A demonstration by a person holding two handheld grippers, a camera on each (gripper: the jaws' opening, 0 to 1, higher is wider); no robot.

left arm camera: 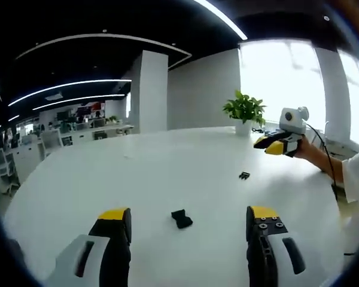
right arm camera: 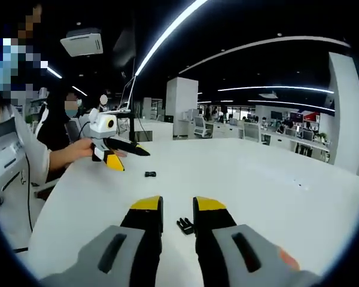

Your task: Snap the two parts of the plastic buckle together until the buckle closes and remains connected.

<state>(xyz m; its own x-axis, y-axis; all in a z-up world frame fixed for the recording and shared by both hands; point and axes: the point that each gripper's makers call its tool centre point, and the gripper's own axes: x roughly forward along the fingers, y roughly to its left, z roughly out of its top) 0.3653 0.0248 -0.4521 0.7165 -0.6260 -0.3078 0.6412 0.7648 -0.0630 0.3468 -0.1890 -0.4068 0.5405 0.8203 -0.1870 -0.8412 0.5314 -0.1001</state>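
Two black buckle parts lie apart on the white table (left arm camera: 167, 167). In the left gripper view one part (left arm camera: 181, 219) rests on the table between the wide-apart jaws of my left gripper (left arm camera: 188, 213), which is open and empty. The pronged part (left arm camera: 244, 175) lies farther right, below my right gripper (left arm camera: 269, 143), which a hand holds above the table. In the right gripper view that pronged part (right arm camera: 184, 225) shows through the narrow gap of my right gripper (right arm camera: 178, 204), untouched. The other part (right arm camera: 150, 174) lies near my left gripper (right arm camera: 128, 158).
A potted plant (left arm camera: 245, 110) stands at the table's far side by bright windows. A person in white sleeves (right arm camera: 12, 155) sits at the table's edge, with cables trailing from the grippers. Office desks (right arm camera: 275, 134) fill the background.
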